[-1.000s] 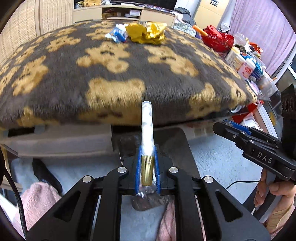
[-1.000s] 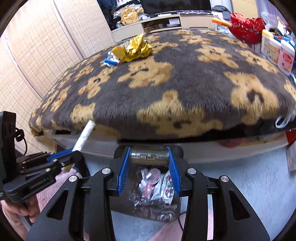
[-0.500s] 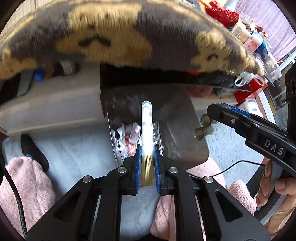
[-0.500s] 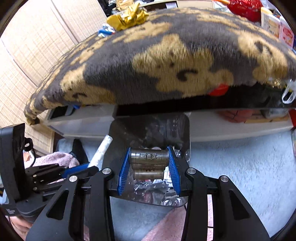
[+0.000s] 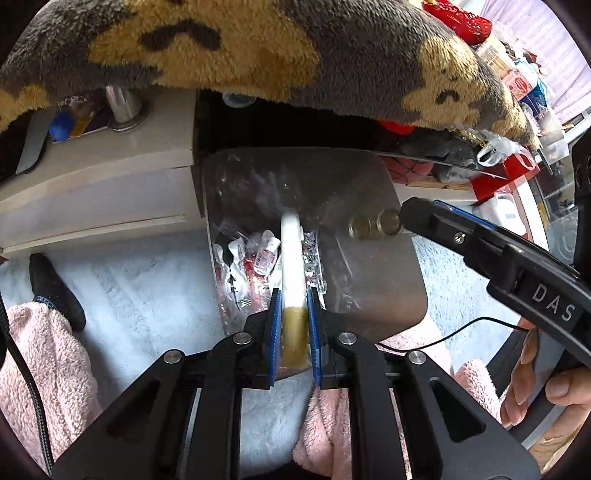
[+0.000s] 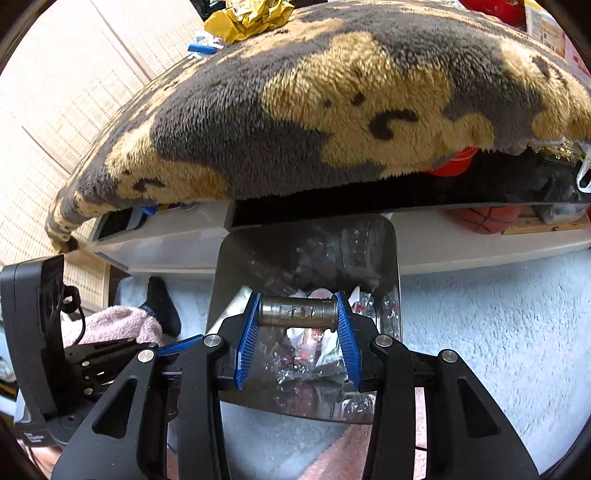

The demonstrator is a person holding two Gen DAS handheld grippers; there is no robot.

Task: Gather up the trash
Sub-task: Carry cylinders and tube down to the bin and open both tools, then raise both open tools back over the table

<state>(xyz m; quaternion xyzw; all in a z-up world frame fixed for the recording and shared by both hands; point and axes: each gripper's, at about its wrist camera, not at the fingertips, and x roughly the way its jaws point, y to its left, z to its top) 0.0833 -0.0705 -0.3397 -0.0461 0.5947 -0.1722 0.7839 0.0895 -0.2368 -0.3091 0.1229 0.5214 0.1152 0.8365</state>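
My left gripper is shut on a white tube with a gold base, held over a shiny metal bin that holds several wrappers. My right gripper is shut on a small metal cylinder, held crosswise over the same bin. In the left wrist view the right gripper shows at the bin's right side with the cylinder. More trash, a gold wrapper and a blue-white wrapper, lies far back on the bear-patterned blanket.
The bin stands on pale blue carpet against a low white shelf under the blanket. A black sock and pink fleece are at left. Clutter and a basketball sit under the table at right.
Both grippers have dropped from blanket height to just over the bin, still holding the tube and the cylinder. The bin now looms larger in both views.
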